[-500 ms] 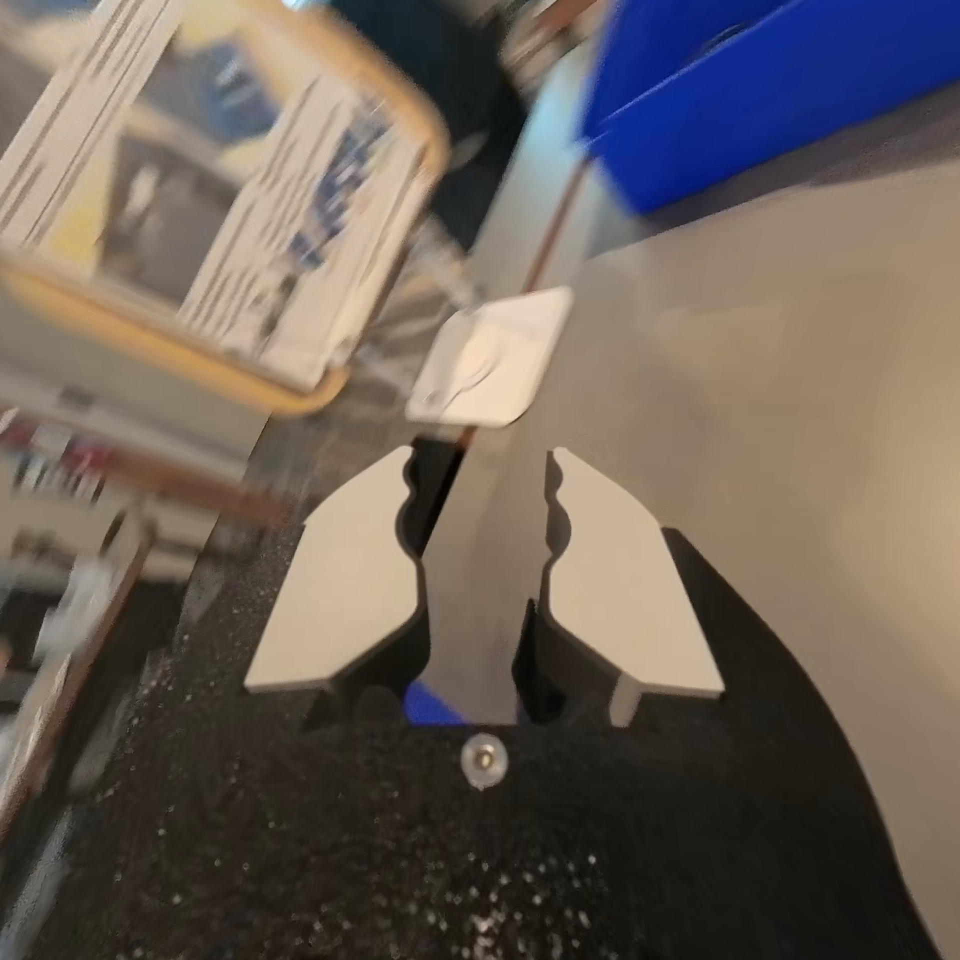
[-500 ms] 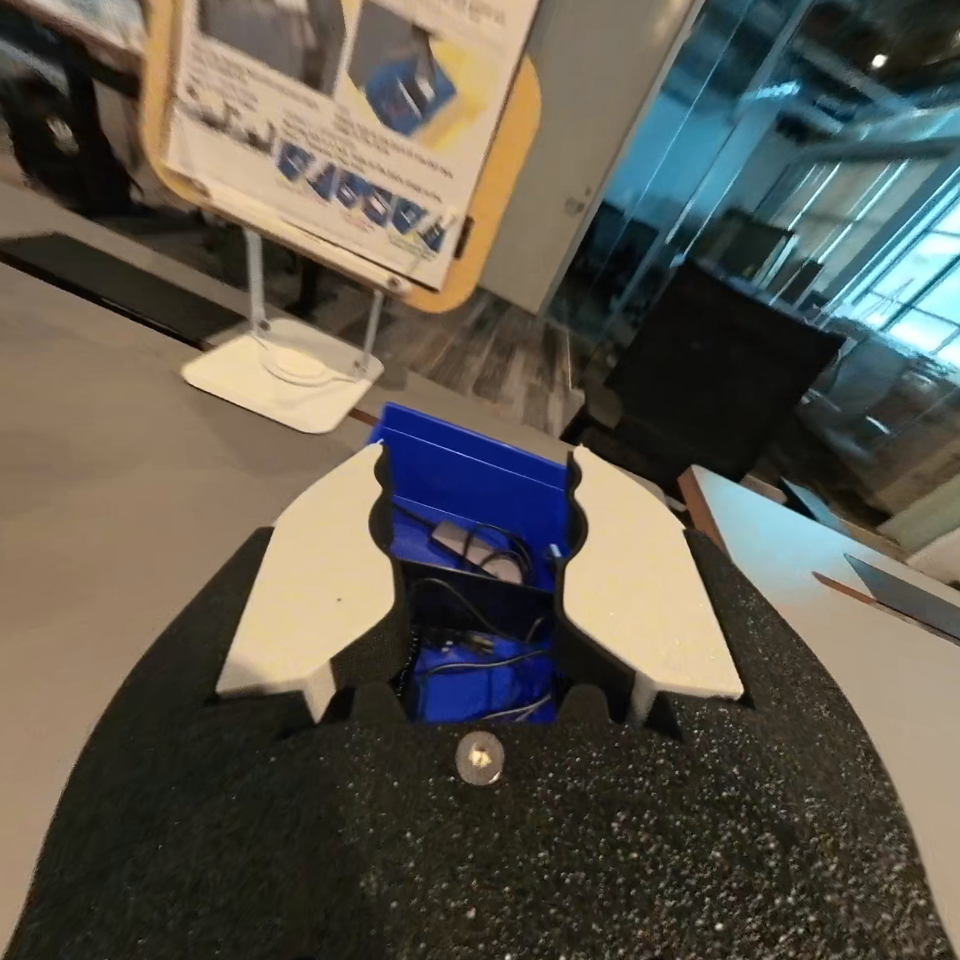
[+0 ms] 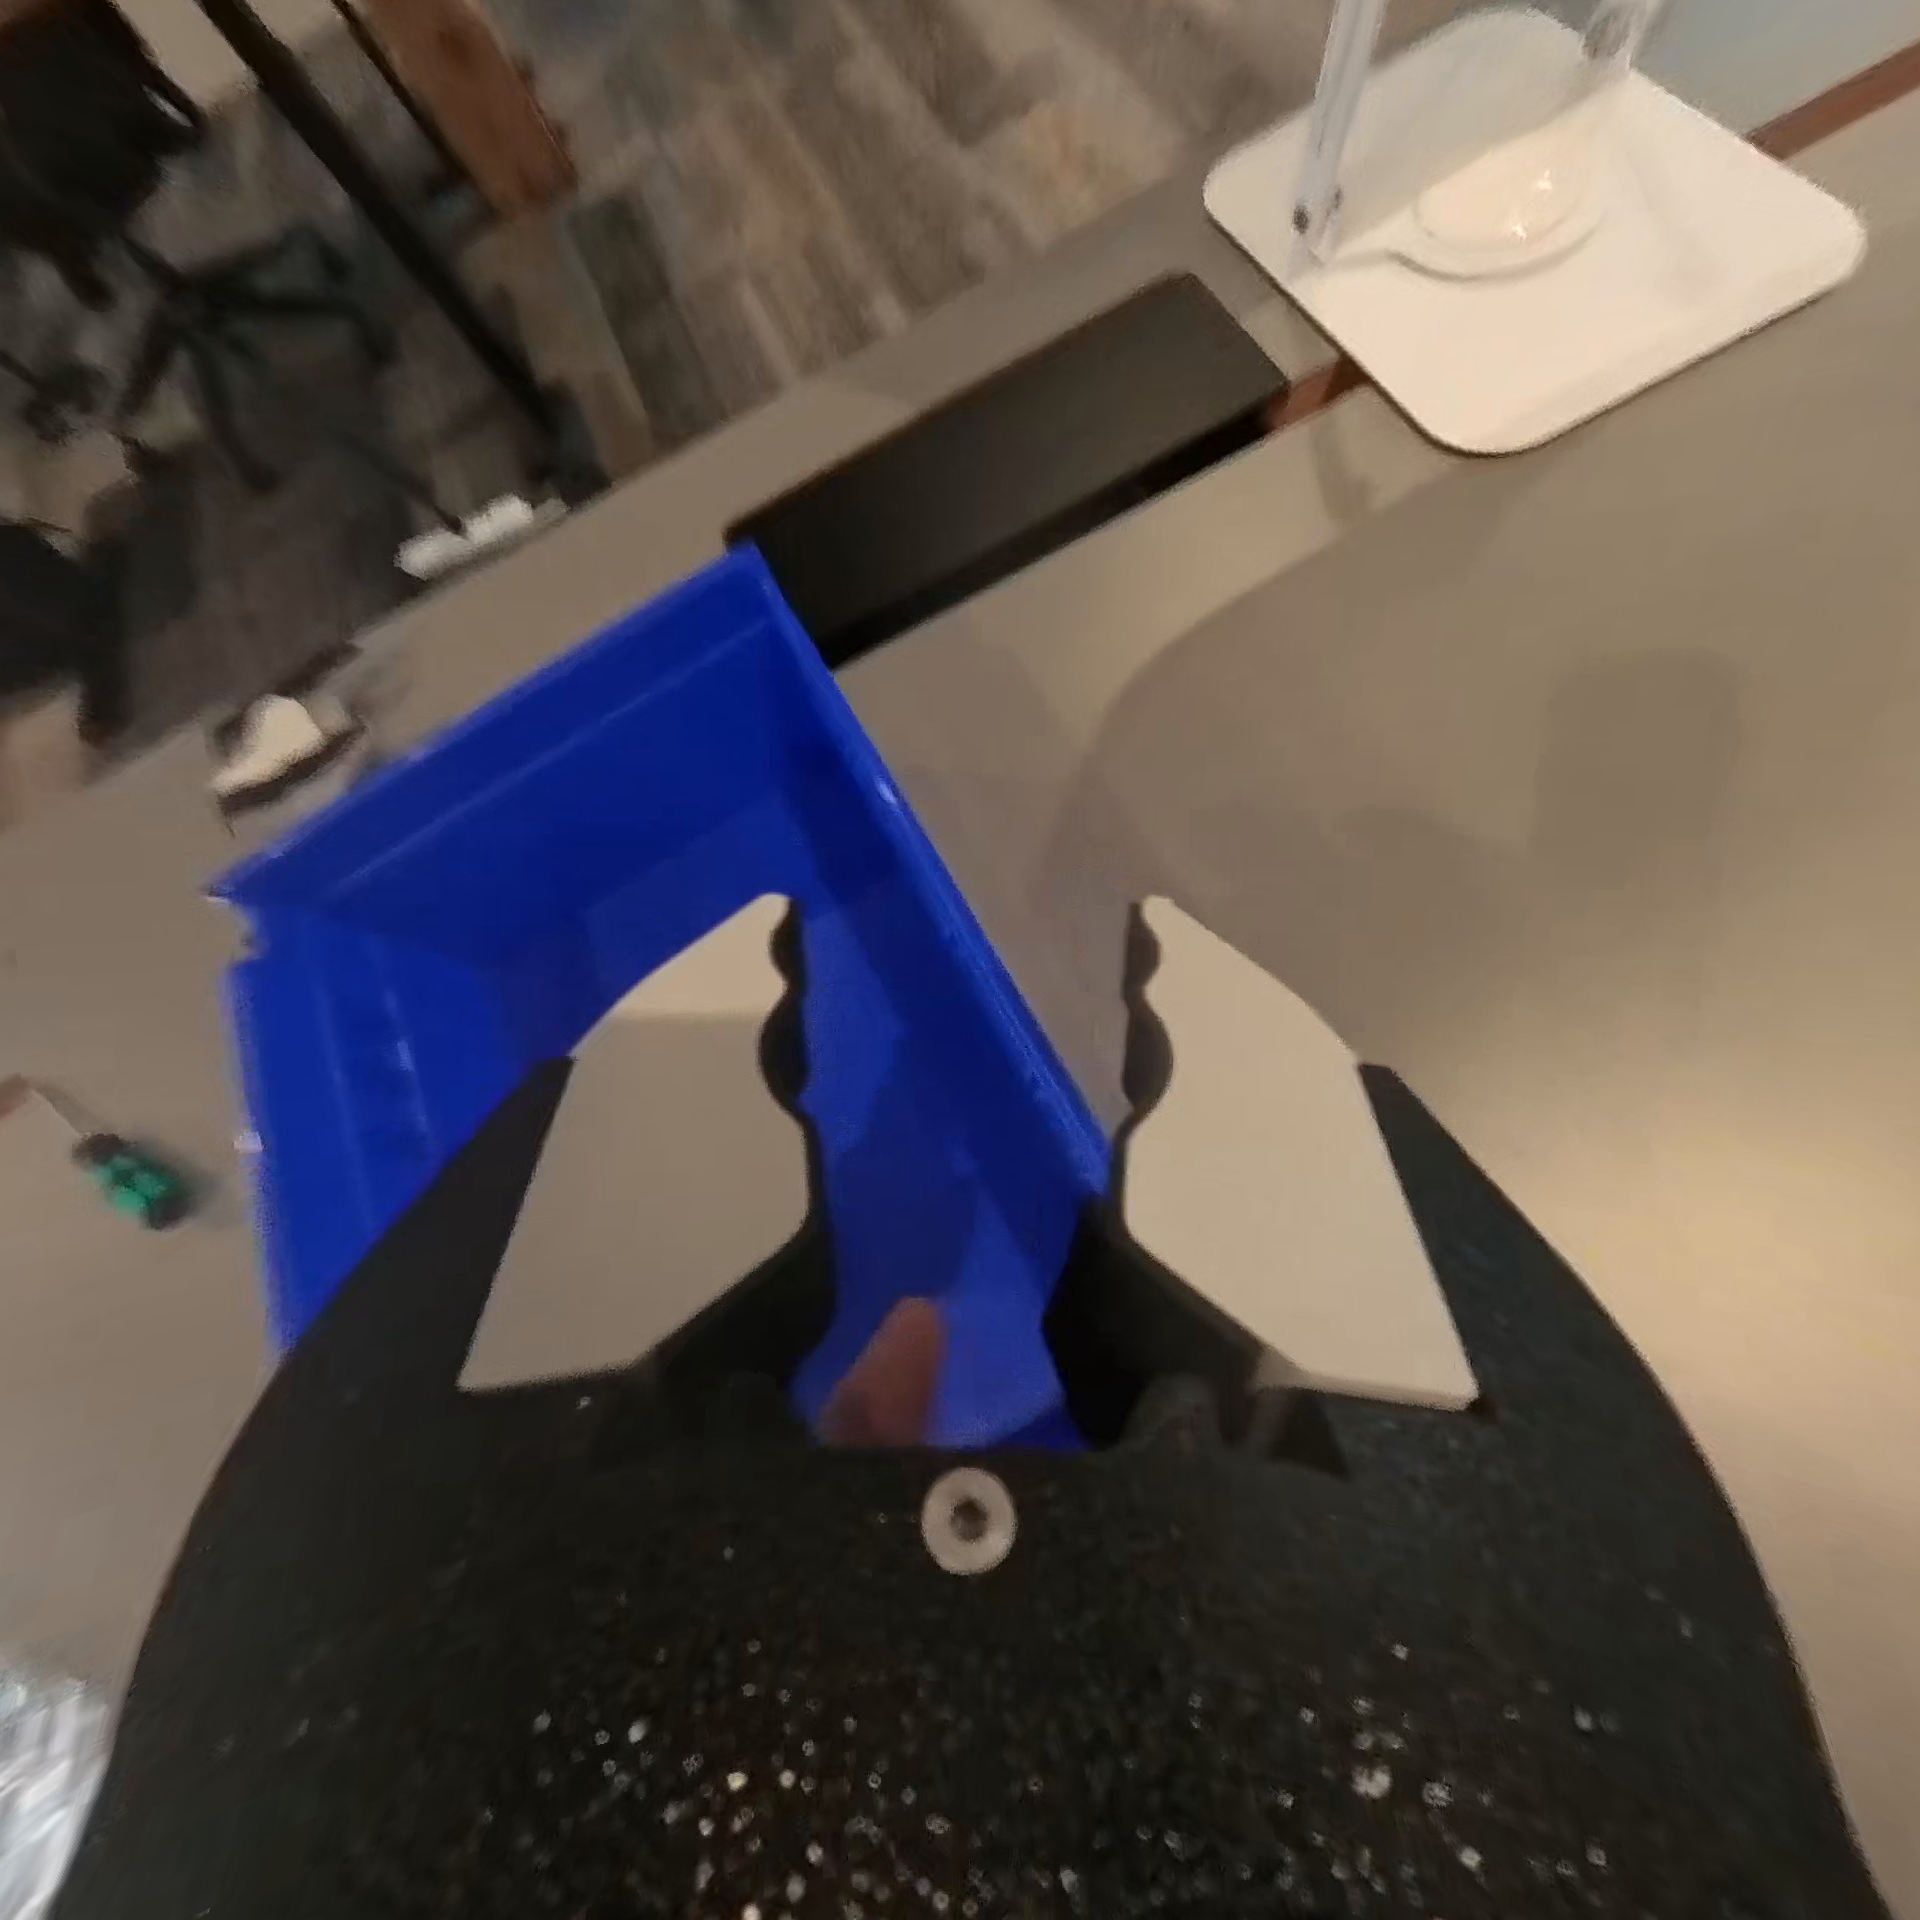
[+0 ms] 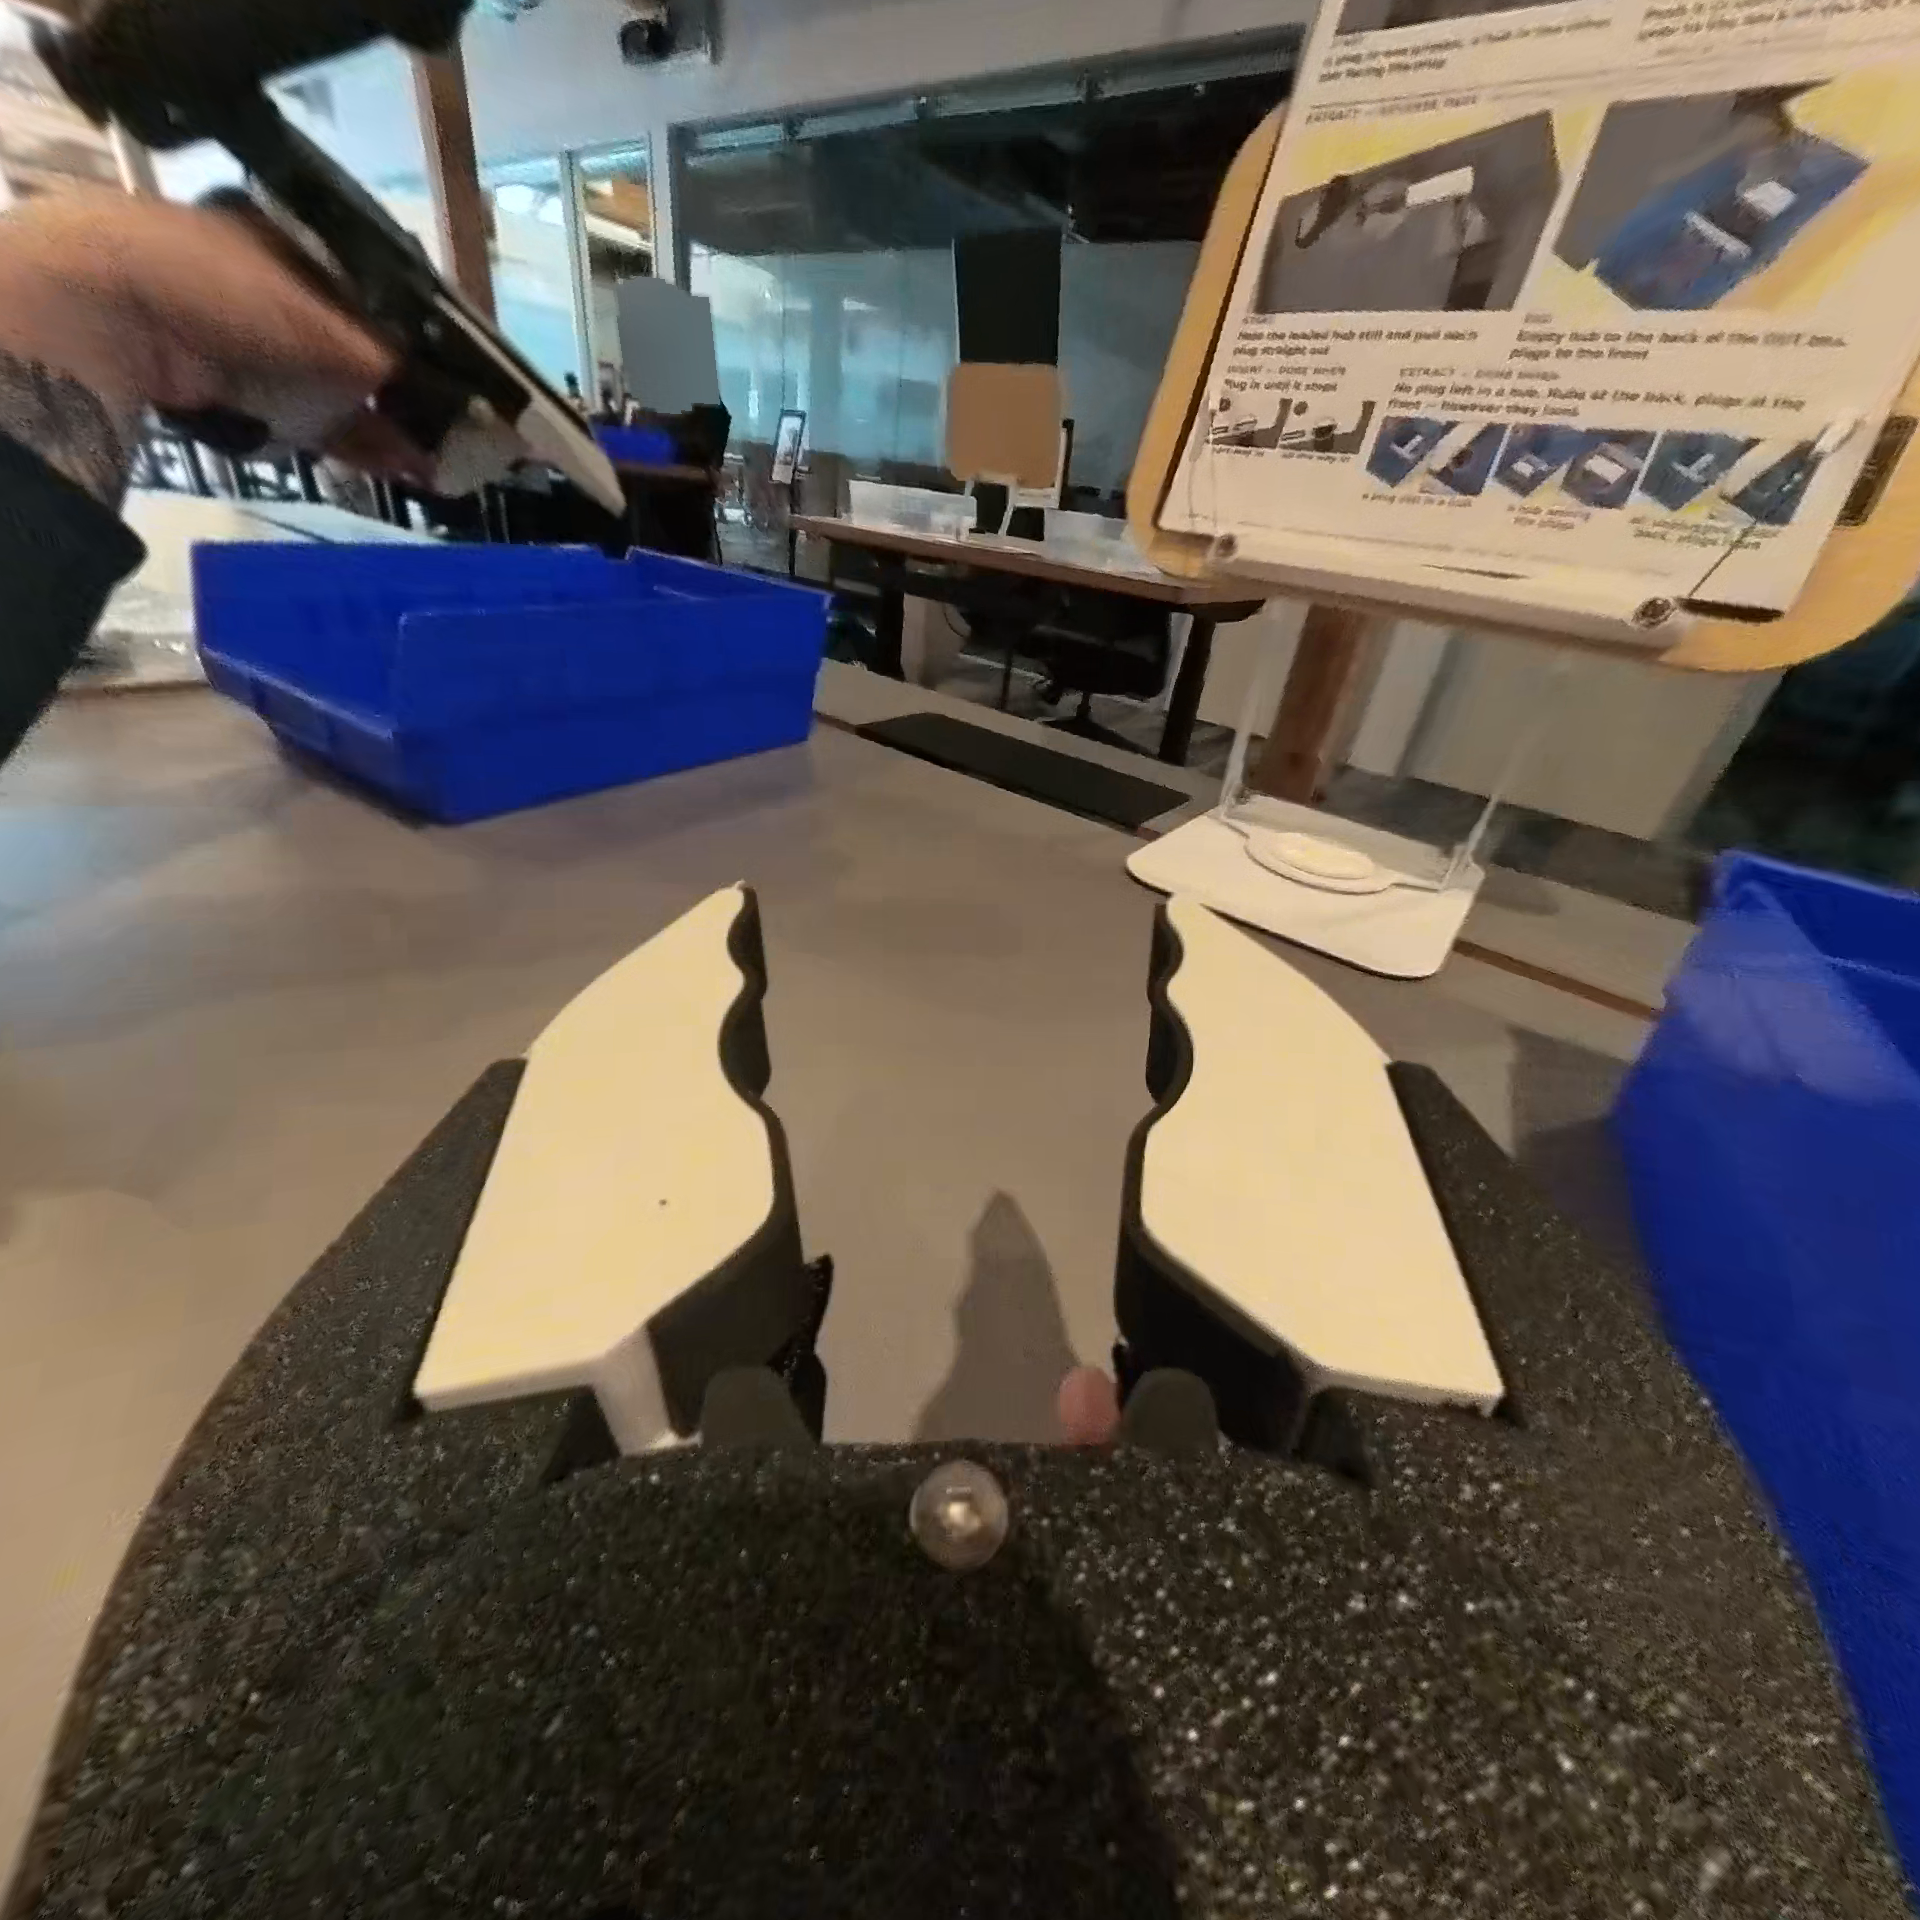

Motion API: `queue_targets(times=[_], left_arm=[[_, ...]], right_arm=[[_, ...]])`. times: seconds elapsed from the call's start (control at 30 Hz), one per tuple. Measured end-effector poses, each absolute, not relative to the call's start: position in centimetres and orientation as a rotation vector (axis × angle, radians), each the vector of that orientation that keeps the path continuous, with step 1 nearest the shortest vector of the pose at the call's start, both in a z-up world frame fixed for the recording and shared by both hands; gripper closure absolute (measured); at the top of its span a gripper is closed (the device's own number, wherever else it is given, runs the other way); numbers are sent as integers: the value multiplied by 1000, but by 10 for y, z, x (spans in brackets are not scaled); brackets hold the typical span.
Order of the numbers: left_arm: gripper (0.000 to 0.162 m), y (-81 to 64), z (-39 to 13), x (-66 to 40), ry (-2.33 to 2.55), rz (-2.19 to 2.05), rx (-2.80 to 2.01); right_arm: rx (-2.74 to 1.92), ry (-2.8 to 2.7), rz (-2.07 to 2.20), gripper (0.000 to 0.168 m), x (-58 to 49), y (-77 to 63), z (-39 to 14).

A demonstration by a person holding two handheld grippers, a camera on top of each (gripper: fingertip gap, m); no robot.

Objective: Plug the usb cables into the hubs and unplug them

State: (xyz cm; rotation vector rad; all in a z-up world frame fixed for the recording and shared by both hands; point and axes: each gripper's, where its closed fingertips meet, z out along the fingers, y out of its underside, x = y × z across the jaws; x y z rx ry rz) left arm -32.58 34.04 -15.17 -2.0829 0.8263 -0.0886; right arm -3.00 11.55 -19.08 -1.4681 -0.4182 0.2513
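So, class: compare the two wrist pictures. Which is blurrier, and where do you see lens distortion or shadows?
Left wrist view: motion blur smears the blue bin and the floor beyond the grey table. Right wrist view: sharper near its right gripper, though the hand is blurred; wide-angle bending tilts the instruction board; a dark shadow lies between the fingers.

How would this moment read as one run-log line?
left gripper: open, over blue bin | right gripper: open, empty, above grey table

An open-plan office or lab workspace: glass partition walls across the upper middle, a desk with chairs behind, blue bins at left, an instruction board upper right.
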Motion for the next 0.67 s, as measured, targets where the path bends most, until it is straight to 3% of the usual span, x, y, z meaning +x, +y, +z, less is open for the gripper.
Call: queue_targets(times=[0.13,0.37,0.6,0.67], left_arm=[[103,330,-173,-306,946,-266,-2153],[98,346,-207,-324,903,-42,-2307],[145,348,-229,-332,904,96,-2419],[148,347,-230,-331,931,150,-2413]], right_arm=[[-1414,-317,225,105,-6,111,-180],[-1362,-227,157,113,17,105,-174],[-1339,-293,36,128,13,105,-174],[-1335,-299,24,130,13,105,-174]])
